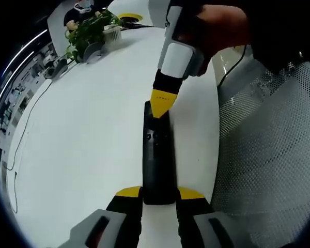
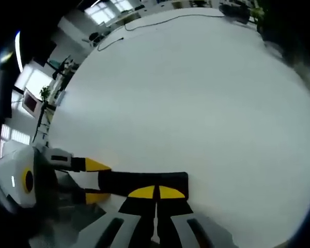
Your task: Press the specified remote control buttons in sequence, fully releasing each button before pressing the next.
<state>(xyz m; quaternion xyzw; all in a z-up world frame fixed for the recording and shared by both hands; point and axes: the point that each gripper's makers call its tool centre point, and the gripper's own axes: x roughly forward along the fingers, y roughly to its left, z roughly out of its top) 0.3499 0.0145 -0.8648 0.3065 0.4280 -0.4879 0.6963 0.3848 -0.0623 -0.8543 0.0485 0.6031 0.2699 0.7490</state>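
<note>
Hidden: remote control point(image 1: 157, 160) buttons blurred, near end between tips.
Axis: bottom to centre frame, on surface point(image 1: 82, 150).
Left claw point(image 1: 159, 194): clamps remote.
Right claw point(image 2: 156, 192): tips together, on remote.

Hidden and cut-off parts

The right gripper point(image 1: 163, 107) is covering the far end of the remote control point(image 1: 157, 165), so the button under its tips is staying unseen. The remote control's markings are blurring beyond reading, and the left gripper point(image 1: 159, 194) is hiding its near end.
</note>
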